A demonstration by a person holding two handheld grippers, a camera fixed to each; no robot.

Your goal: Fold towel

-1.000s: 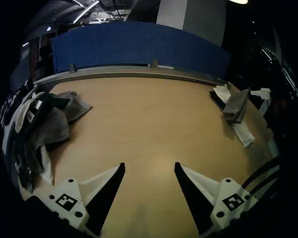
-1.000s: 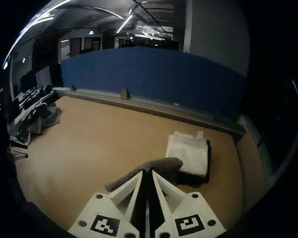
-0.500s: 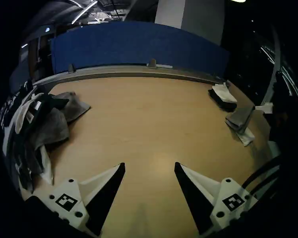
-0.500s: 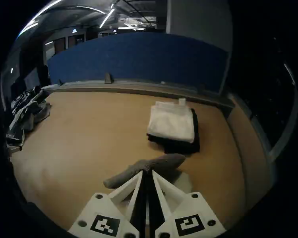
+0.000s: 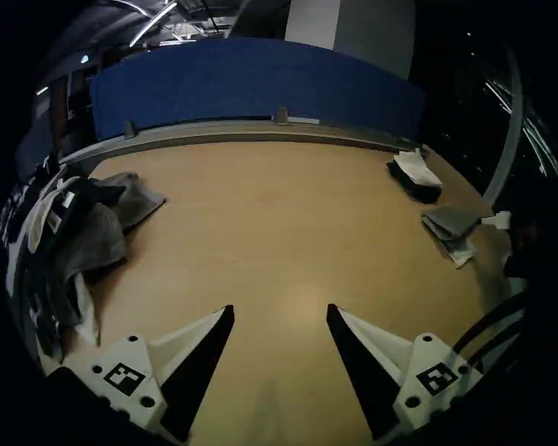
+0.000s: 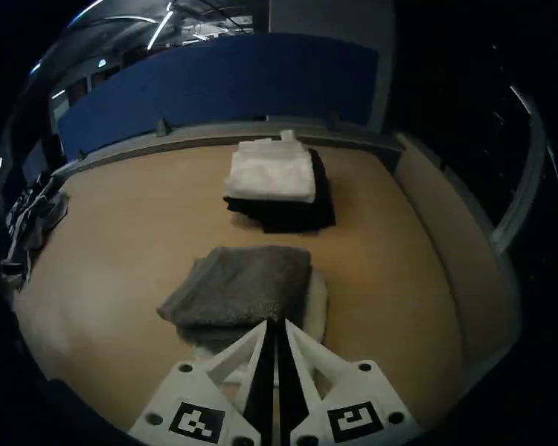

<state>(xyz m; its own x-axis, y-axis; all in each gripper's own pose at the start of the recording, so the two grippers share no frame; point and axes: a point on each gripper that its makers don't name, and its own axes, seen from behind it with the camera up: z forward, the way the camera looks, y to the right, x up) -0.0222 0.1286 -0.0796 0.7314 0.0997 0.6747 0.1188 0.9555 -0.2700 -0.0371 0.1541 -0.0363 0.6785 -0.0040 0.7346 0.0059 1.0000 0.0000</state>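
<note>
Now the grey towel (image 6: 238,286) lies flat as a neat folded square just ahead of the right gripper (image 6: 275,327); half a second ago it hung in a limp roll over those fingers. It rests on something white that peeks out beyond its right edge, and the folded stack (image 6: 275,178), white on black, sits further ahead on the desk (image 6: 398,245). The right fingers are together, and I think they are pinching the towel's near hem, though the tips hide the contact. I read this as the fold being done and the towel set down, with only the release left.

The left gripper (image 5: 279,306) hovers with its fingers wide apart and nothing between them. The heap of unfolded towels (image 5: 78,238) lies off beyond its left finger.

Nothing carries writing I can read: the fingers bear only square black-and-white markers, and a small tag in the heap is too small to make out.
</note>
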